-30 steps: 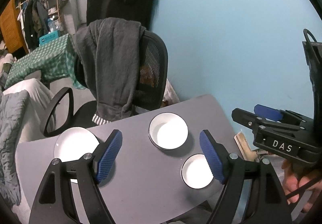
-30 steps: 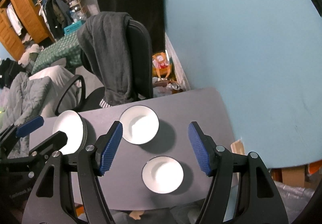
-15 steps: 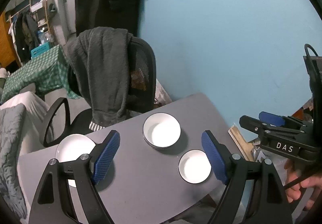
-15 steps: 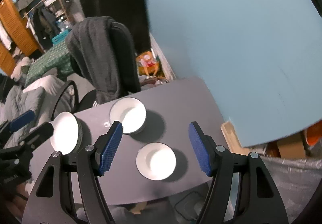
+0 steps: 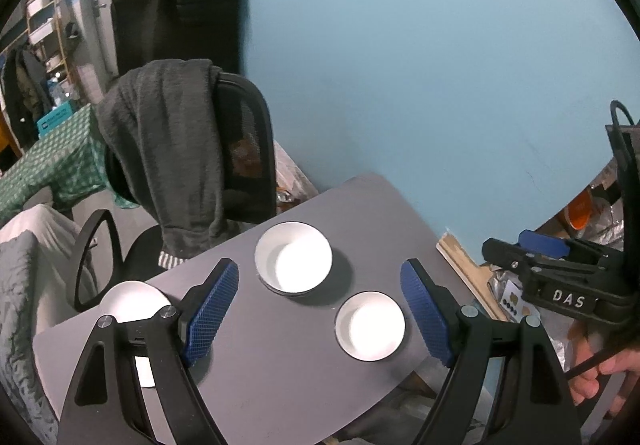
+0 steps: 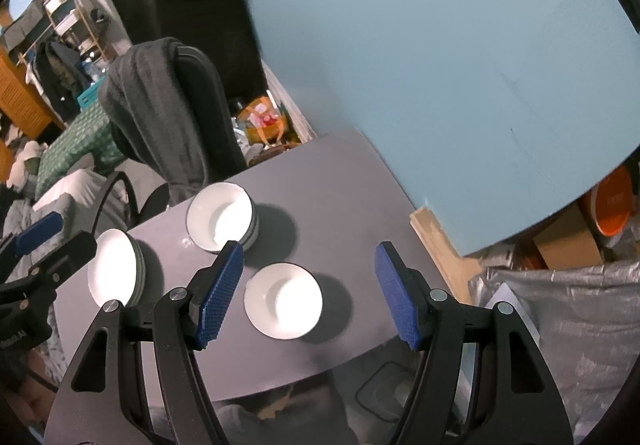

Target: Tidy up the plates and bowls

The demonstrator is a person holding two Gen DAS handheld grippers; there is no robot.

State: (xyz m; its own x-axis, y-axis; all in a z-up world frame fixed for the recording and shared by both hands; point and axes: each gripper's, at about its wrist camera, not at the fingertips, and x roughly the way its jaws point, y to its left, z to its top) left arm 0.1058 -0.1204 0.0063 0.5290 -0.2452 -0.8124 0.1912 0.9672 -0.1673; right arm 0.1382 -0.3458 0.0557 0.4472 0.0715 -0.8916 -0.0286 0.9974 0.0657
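On the grey bench [image 6: 344, 173] sit white dishes: a stack of bowls [image 6: 221, 216] at the back, a single bowl [image 6: 283, 300] nearer, stacked plates [image 6: 114, 273] at left. The left tool [image 5: 320, 319] and right tool [image 6: 308, 295] hover above, jaws wide apart, empty, touching nothing.

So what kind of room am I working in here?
Most likely a lived-in bedroom or studio: dark grey garment draped over a black mesh office chair, wooden wardrobe, small grey table.
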